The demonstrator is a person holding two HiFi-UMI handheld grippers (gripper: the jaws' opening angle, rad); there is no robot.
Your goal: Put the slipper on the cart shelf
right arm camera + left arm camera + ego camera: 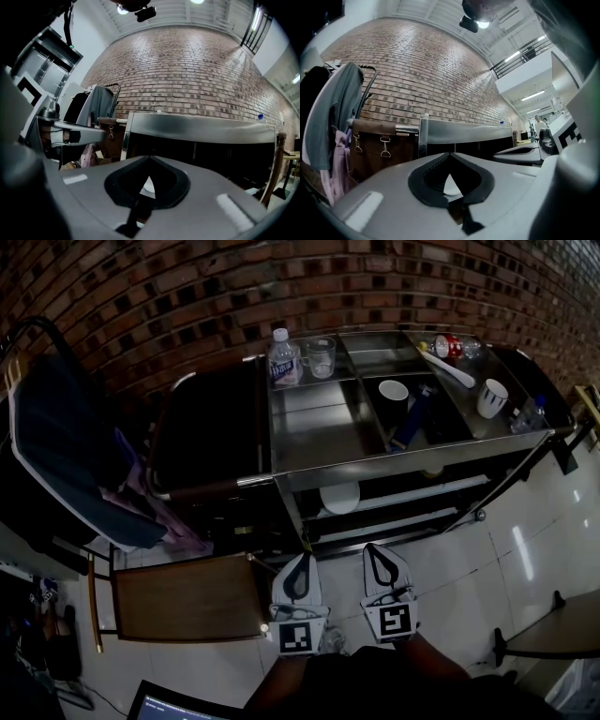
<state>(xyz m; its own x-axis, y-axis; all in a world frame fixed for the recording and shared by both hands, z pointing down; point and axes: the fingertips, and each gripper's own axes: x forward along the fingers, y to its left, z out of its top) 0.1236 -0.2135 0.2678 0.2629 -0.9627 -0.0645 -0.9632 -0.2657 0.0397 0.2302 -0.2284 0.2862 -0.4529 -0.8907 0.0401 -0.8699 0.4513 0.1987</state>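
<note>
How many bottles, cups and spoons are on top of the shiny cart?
Bottles: 3 - upright bottle, lying bottle, small bottle
Cups: 3 - clear cup, dark cup, white cup
Spoons: 1 - white spoon
Total: 7

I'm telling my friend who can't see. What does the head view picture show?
Looking down, a steel cart stands against a brick wall, with a water bottle, a glass and cups in its top tray. The left gripper and right gripper hang side by side before it, jaws shut and empty.
</note>
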